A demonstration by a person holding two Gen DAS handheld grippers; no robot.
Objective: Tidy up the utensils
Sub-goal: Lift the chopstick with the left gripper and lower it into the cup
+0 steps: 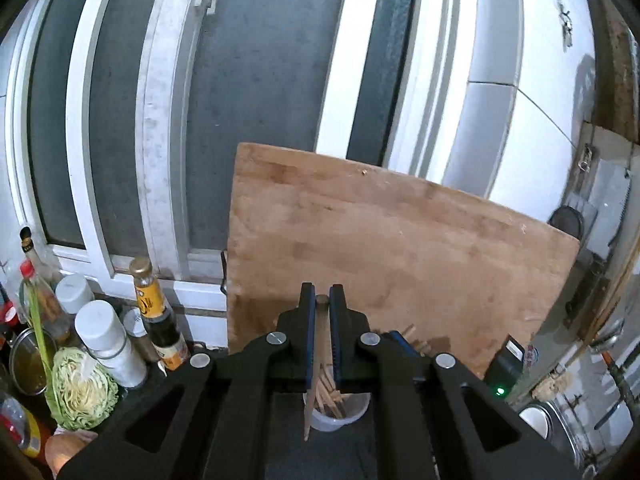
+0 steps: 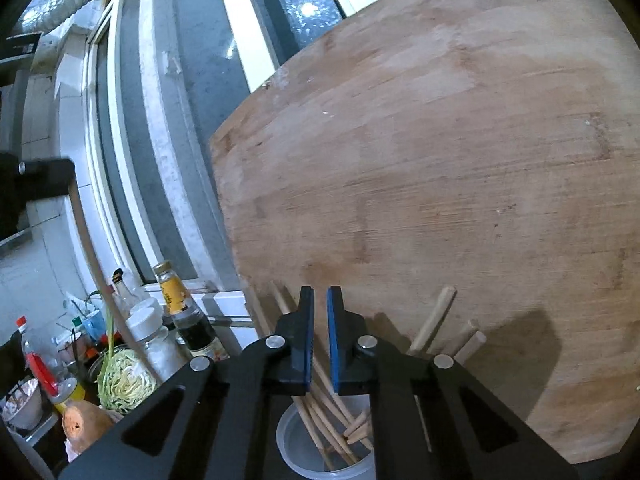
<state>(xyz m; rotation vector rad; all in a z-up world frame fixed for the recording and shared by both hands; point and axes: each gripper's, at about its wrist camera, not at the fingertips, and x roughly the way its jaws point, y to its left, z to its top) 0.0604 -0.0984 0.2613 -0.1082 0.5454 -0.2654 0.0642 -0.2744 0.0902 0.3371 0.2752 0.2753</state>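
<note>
Left claw (image 1: 322,300) is clamped on one wooden chopstick (image 1: 316,364), which hangs nearly upright, its lower tip just beside the rim of the clear plastic cup (image 1: 340,416) below on the dark worktop. Right claw (image 2: 321,304) hovers over the same cup (image 2: 304,452), nearly closed and gripping nothing I can see. Other chopsticks (image 2: 328,420) lean inside, long axes tilted against the cutting board (image 2: 460,200). Judging by this, the held stick needs lowering slightly rightward.
</note>
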